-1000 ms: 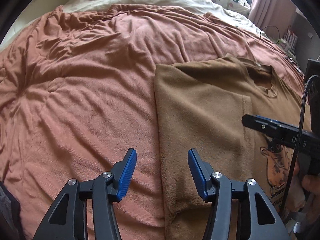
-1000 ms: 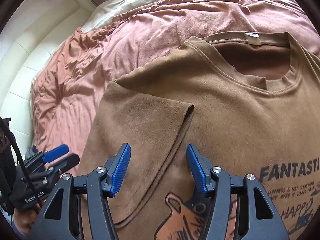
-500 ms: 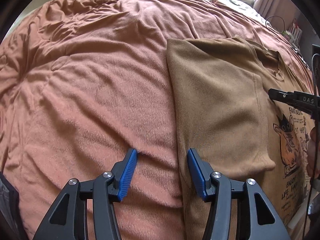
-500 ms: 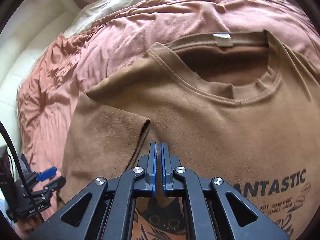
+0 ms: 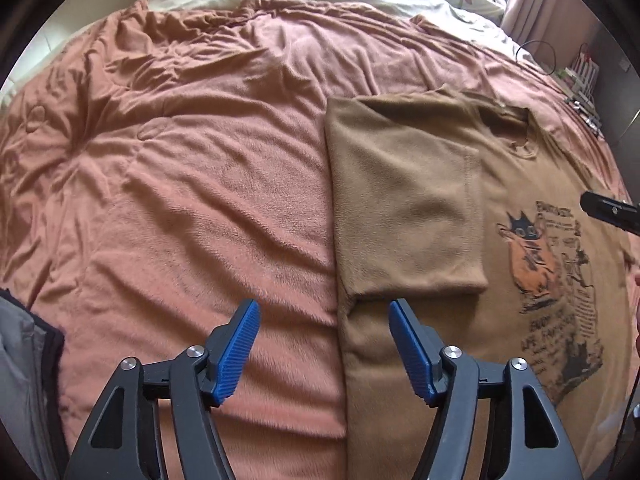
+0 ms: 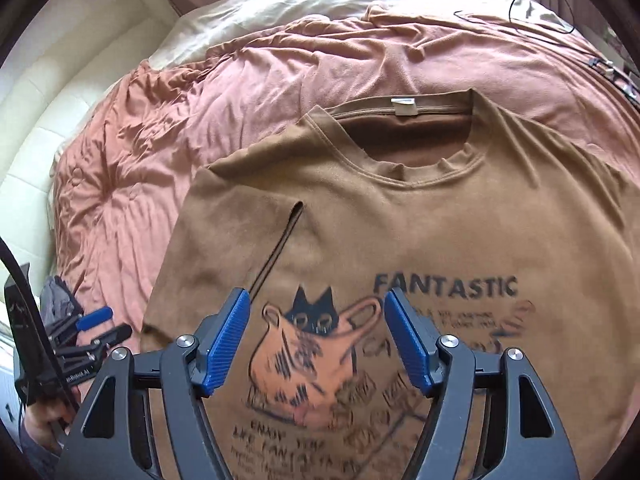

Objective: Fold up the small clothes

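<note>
Whereas the right gripper (image 6: pixel 316 340) had its jaws pressed together over the sleeve edge half a second ago, it now stands with both jaws spread wide and nothing between them, hovering above the cat print on the chest of the brown T-shirt (image 6: pixel 440 216). The release indicates that the left sleeve (image 5: pixel 404 216) has been laid down: it lies folded inward, flat on the shirt front, its hem running as a dark line just beside the print.

The left gripper (image 5: pixel 324 344) is likewise spread wide and grips nothing. Compared with the earlier left wrist views it sits further back, so that the folded left edge of the shirt now passes between its two blue pads (image 5: pixel 236 350) without visible contact.

The T-shirt lies face up on the rust-coloured blanket (image 5: pixel 180 200) of the bed, collar and white neck label (image 6: pixel 403 106) pointing away from the person, lower hem out of view below both cameras. The right side of the shirt runs out of frame; whether its sleeve is folded cannot be told.

Judgement: the first side fold is complete. The next step is probably the matching fold on the opposite side, then folding the hem up toward the collar. The soft fabric may spring open if the folded sleeve is disturbed.
</note>
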